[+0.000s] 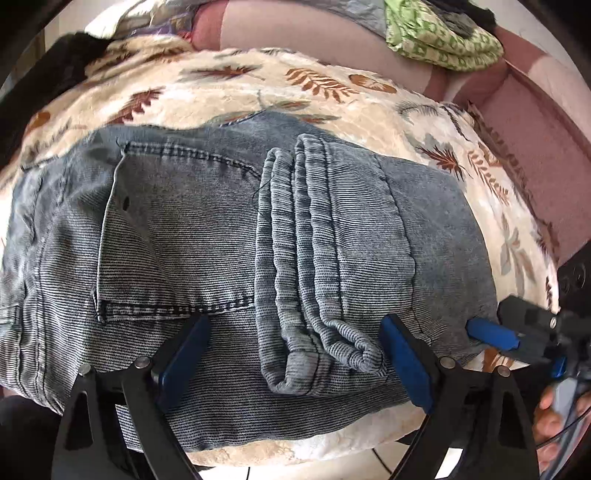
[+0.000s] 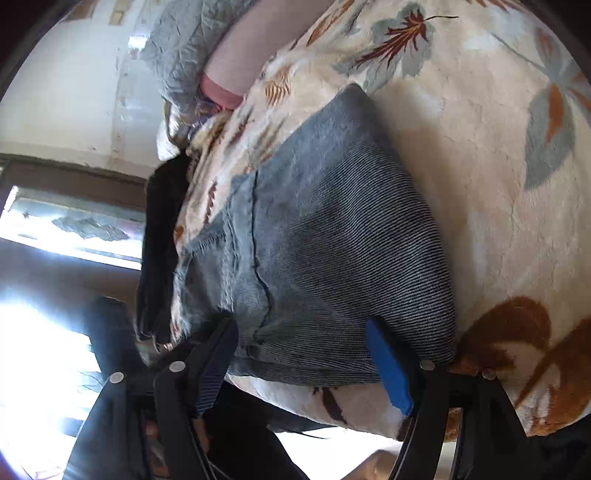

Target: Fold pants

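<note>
Blue-grey denim pants [image 1: 229,236] lie folded on a cream leaf-print blanket [image 1: 258,92], with the leg hems [image 1: 306,258] doubled over on top. My left gripper [image 1: 295,325] is open, its blue-padded fingers [image 1: 402,354] spread either side of the folded hems at the near edge. My right gripper [image 2: 301,328] is open at the pants' right folded end [image 2: 332,236], its fingers straddling the near corner. It also shows in the left wrist view [image 1: 495,334] at the right edge of the pants.
A green patterned cloth [image 1: 439,40] and grey bedding [image 1: 332,14] lie on a pink sofa [image 1: 535,129] behind the blanket. A black garment [image 1: 48,74] lies at the far left. The blanket's near edge [image 1: 332,443] drops to the floor.
</note>
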A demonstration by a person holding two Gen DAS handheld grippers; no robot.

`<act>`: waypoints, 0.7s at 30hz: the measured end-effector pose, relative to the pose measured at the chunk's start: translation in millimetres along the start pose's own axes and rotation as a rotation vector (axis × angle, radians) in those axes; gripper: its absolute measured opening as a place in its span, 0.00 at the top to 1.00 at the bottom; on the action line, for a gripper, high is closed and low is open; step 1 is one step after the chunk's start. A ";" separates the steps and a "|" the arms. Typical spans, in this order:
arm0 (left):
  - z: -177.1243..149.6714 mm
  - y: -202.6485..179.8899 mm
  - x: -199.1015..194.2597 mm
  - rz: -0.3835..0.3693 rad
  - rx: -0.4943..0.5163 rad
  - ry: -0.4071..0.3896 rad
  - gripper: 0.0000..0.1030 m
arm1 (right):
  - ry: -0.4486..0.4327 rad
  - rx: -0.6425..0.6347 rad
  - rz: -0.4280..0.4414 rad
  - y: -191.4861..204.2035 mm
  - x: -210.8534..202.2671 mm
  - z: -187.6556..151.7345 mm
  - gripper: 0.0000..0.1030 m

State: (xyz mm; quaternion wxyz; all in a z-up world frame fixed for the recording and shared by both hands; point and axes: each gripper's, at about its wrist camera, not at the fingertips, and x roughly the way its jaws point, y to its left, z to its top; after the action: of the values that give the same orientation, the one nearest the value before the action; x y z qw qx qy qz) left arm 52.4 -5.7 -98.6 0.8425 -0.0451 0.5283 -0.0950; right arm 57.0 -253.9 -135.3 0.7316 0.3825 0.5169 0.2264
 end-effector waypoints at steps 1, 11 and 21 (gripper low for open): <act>-0.6 -1.2 -4.2 -0.017 -0.012 0.006 0.11 | 0.000 -0.002 0.005 0.1 -0.8 0.3 0.27; 7.1 7.9 -17.1 -0.097 -0.091 0.036 0.87 | -0.008 -0.002 0.056 -8.6 -0.4 -0.7 0.27; 3.9 3.6 -9.5 0.034 -0.046 0.044 0.90 | 0.003 -0.077 0.017 29.9 -17.0 7.8 0.27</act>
State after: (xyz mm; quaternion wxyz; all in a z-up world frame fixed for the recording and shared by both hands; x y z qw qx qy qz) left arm 52.3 -0.3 -89.1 0.8309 -0.0537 0.5494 -0.0695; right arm 60.0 -250.7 -100.3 0.7431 0.3582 0.5056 0.2527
